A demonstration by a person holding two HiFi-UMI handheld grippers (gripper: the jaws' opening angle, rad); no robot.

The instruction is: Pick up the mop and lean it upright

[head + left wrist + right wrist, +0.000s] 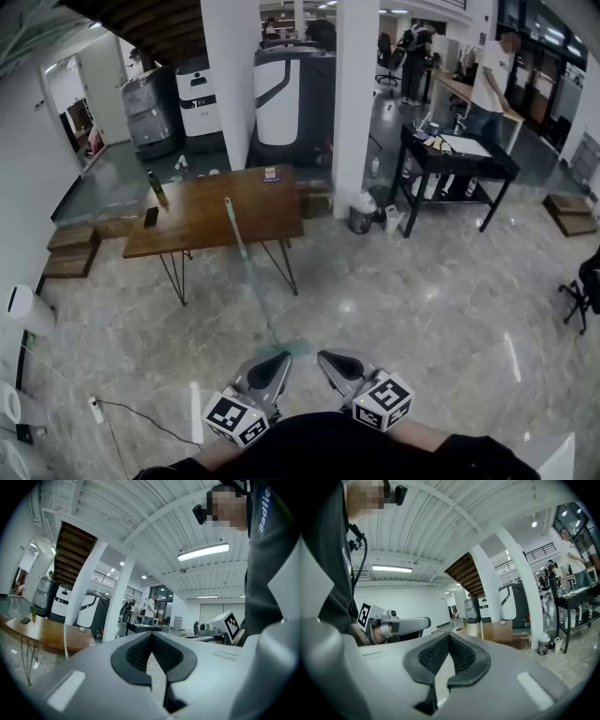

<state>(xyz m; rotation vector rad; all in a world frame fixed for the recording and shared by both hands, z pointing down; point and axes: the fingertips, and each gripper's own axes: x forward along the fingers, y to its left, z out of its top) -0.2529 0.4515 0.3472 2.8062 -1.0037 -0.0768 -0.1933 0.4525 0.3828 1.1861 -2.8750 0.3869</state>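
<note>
**Mop propped on the table edge, both tools idling shut**

Leaning the mop [247, 265] against the near edge of the wooden table [211, 220], with the handle slanting up over the tabletop and the teal head [295, 348] sitting flat on the marble floor [422, 319] just ahead of the grippers. Relying, by the look of it, on the table edge as a stop for the shaft and on the head as a foot against sliding, hence a steep slant and not a true vertical.

Holding the left gripper [279, 358] low and tucked close to the body, pointing forward, pads pressed together on nothing. Holding the right gripper [325, 356] beside it the same way, tips meeting with an empty notch behind them, aimed toward the table. Staying clear of the mop on both sides, near the head but not touching it.

Judging from this layout, reading the upright lean as already in place. Watching, if anything, for the head skating on the glossy stone and the shaft slipping sideways off the edge
</note>
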